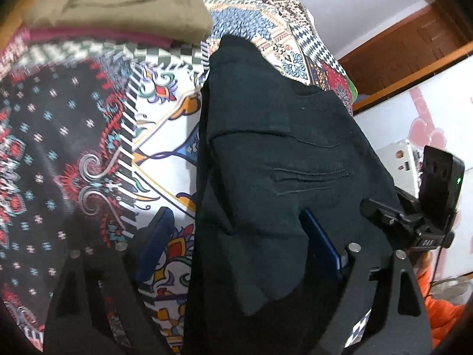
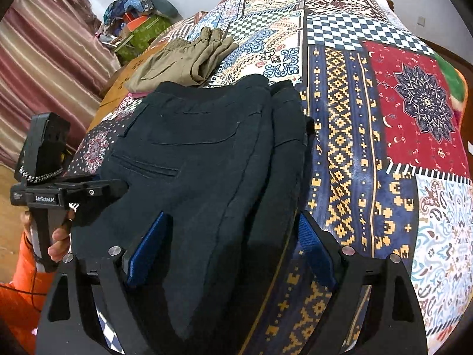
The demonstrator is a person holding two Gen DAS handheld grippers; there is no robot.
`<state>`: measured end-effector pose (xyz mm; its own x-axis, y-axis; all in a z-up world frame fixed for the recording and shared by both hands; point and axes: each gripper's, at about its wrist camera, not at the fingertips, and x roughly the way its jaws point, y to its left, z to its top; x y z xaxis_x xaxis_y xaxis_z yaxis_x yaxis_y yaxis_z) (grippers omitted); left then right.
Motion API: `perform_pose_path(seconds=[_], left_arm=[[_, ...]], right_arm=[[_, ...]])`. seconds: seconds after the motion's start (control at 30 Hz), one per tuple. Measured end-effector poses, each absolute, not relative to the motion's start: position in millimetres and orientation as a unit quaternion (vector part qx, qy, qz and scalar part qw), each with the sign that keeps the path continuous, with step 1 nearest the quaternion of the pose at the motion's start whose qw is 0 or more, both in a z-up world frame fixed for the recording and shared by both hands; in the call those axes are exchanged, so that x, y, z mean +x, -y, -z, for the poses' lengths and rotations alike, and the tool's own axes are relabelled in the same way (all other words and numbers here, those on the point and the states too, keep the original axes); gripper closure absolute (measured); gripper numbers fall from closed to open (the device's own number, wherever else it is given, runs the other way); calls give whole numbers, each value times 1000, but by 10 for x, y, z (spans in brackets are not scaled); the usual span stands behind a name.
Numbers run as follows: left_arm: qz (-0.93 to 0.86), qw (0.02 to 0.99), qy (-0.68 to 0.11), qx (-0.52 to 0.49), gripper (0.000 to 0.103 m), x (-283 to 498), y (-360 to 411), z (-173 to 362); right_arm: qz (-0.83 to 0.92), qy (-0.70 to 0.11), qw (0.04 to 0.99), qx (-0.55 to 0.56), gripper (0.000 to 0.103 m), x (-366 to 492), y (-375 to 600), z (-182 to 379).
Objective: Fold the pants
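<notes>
The khaki trousers (image 1: pixel 118 3) at the upper left are blurred and cut off by the frame's top edge; the dark pants (image 1: pixel 266 177) run off the bottom edge.

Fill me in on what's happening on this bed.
A person with a claw in each hand is folding dark pants on a patchwork bedspread. The pants lie bunched in a rough fold. Both claws hang over their near end, the left claw and the right claw open, pinching nothing yet. A khaki pair lies further back, already folded.
</notes>
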<state>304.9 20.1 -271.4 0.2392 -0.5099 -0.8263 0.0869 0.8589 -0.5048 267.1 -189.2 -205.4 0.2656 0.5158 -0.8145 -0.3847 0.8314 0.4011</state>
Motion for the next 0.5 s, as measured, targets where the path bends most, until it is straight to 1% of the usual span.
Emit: perform_pose_path(seconds=[0.17,0.23,0.33,0.4,0.43,0.47,0.5], left_arm=[[207,768,-583,-163,14,3108,-82,2683],[219,769,-580,-152,19,3127,5,2652],[227,774,-576,-131,22,3136,109,2603],[228,773,-577,-133,24,3147,119,2604],[225,772,-577,-139,28,3150,101,2604],[220,773,-576,-149,30,3166,86,2599],[217,774,-575,-151,32,3162,81,2590]], right_arm=[[-291,-535,791,62,12,2683,1855,2070],[-291,-533,792,62,13,2688,1848,2073],[-294,-529,793,65,17,2682,1842,2068],[-298,-529,791,71,27,2698,1844,2064],[-301,-530,789,74,30,2705,1838,2062],[-304,-529,789,76,39,2711,1829,2047],[-309,-528,787,78,43,2709,1815,2030]])
